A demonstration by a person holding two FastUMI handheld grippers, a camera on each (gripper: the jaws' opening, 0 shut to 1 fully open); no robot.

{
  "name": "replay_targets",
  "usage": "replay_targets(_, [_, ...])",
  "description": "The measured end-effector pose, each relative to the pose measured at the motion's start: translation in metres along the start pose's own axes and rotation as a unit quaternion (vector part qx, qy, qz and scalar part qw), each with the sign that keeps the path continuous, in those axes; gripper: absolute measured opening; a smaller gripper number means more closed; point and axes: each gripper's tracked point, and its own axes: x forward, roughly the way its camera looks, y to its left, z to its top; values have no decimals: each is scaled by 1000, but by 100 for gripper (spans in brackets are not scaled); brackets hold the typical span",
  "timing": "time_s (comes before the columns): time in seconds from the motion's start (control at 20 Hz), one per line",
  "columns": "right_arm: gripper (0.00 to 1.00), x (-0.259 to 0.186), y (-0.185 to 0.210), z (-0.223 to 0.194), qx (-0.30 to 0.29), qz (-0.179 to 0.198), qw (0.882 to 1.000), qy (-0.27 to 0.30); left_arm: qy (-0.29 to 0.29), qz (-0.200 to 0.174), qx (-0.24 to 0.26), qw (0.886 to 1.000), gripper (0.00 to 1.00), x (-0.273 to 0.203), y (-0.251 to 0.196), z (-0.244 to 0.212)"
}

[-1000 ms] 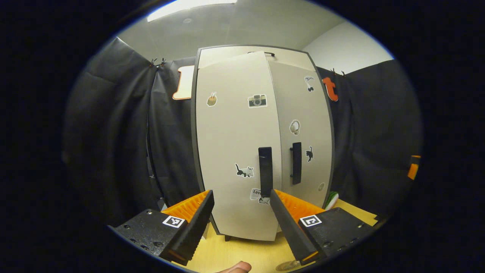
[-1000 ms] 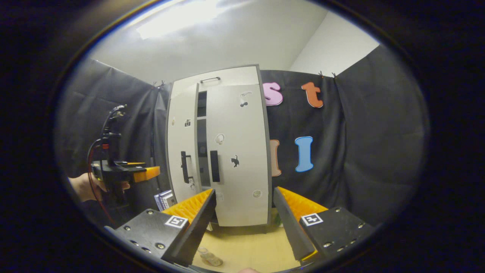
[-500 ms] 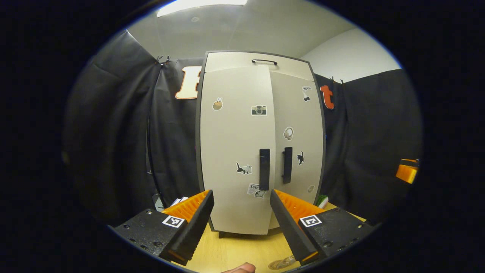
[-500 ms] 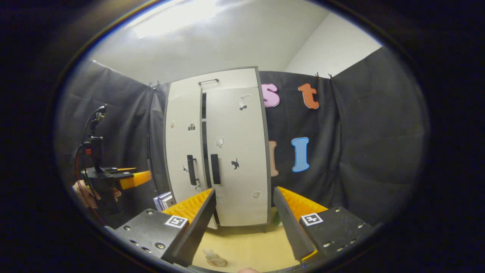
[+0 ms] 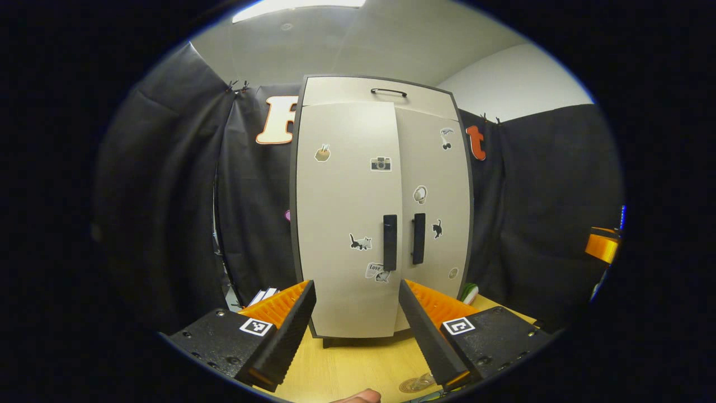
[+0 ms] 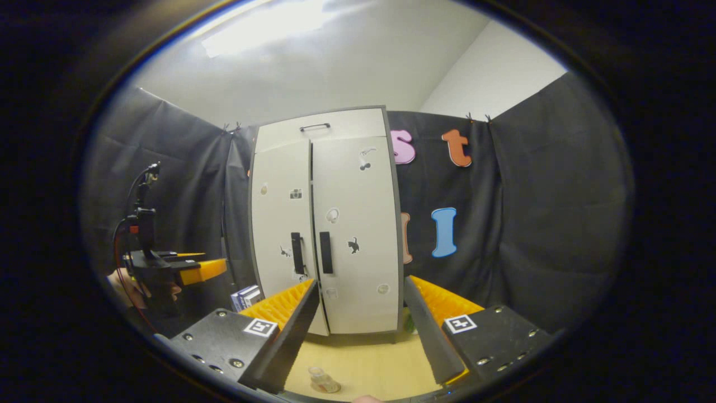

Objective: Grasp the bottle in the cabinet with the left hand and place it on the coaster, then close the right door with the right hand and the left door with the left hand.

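Flat left door (image 5: 344, 218) now flush

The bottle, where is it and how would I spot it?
Find the tall pale cabinet with stickers and two black door handles, standing on a yellow wooden table. On the tabletop in front of it stands the bottle, resting on a round coaster. It is small and see-through, the nearest thing on the table.

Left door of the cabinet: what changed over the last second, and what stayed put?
The left door swung shut and now sits flush beside the right door, so the dark gap is gone. The left gripper drew back from the cabinet, open and empty. The right door stayed closed, the right gripper stayed open, and the bottle stayed on the table.
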Motion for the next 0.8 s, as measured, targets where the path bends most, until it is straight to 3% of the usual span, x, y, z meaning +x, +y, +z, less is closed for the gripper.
replay_targets(0.3, [90, -19, 15, 6, -3, -3, 1000, -19, 8, -24, 12, 1000, 95, -1, -7, -11])
replay_targets(0.5, [90, -23, 17, 0, -15, -14, 1000, -17, 17, -43, -5, 999, 95, -4, -19, -14])
replay_targets(0.8, [93, -20, 20, 2, -24, 4, 999, -31, 0, -36, -14, 999, 95, 5, -27, 2])
